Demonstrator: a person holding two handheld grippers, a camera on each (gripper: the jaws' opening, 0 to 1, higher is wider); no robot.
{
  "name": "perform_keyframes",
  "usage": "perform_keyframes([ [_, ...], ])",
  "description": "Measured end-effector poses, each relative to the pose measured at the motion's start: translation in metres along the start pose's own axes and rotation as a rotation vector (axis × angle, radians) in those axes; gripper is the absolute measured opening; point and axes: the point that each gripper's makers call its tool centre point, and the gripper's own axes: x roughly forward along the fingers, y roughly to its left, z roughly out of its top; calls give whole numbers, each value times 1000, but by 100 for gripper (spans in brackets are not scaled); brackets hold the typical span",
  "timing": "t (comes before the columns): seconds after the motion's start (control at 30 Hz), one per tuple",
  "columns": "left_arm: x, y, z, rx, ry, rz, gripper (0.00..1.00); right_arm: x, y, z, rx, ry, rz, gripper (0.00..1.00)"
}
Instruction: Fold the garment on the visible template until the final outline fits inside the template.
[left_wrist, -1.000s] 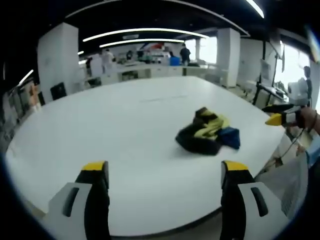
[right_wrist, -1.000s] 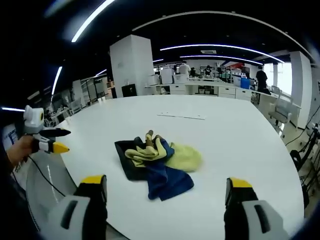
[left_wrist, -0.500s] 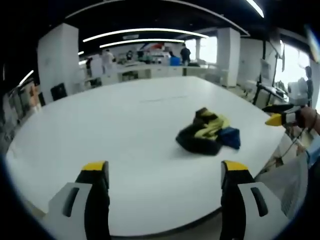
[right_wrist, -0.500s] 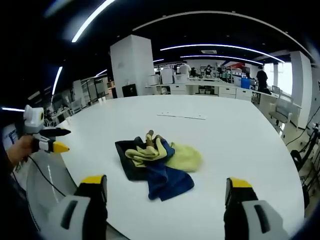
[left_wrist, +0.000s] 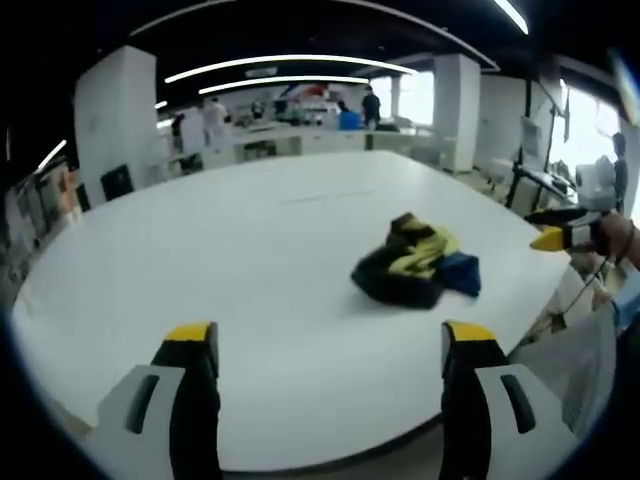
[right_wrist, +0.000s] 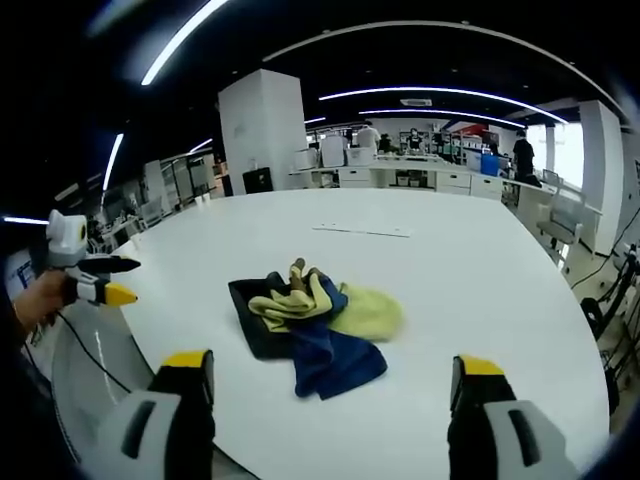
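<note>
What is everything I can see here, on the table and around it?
Garment: one crumpled heap, black, blue and yellow, lying on the table nearer the right gripper's side.
Table: one, large, white, rounded edge.
Thin strip: one, pale, flat on the table beyond the garment; too small to tell what it is.
Pillar: one, white, behind the table.
Desks and people: several, far at the back of the room.
Ceiling lights: several long white strips.
Left gripper: one, grey with yellow tips, jaws wide apart, held off the table's near edge.
Right gripper: one, the same colours, jaws wide apart, empty.
</note>
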Motion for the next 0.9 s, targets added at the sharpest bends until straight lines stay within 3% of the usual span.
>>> perform_keyframes([
  [0.5,32,-24,23,107,-9,-94,81,25,1,5,-70,8,47,94],
  [0.73,56,-36,27,125,-10,-160,72,45,1,11,-70,7,89,87],
  [0.9,72,-45,34,137,-18,-185,64,59,5,5,-85,26,113,79],
])
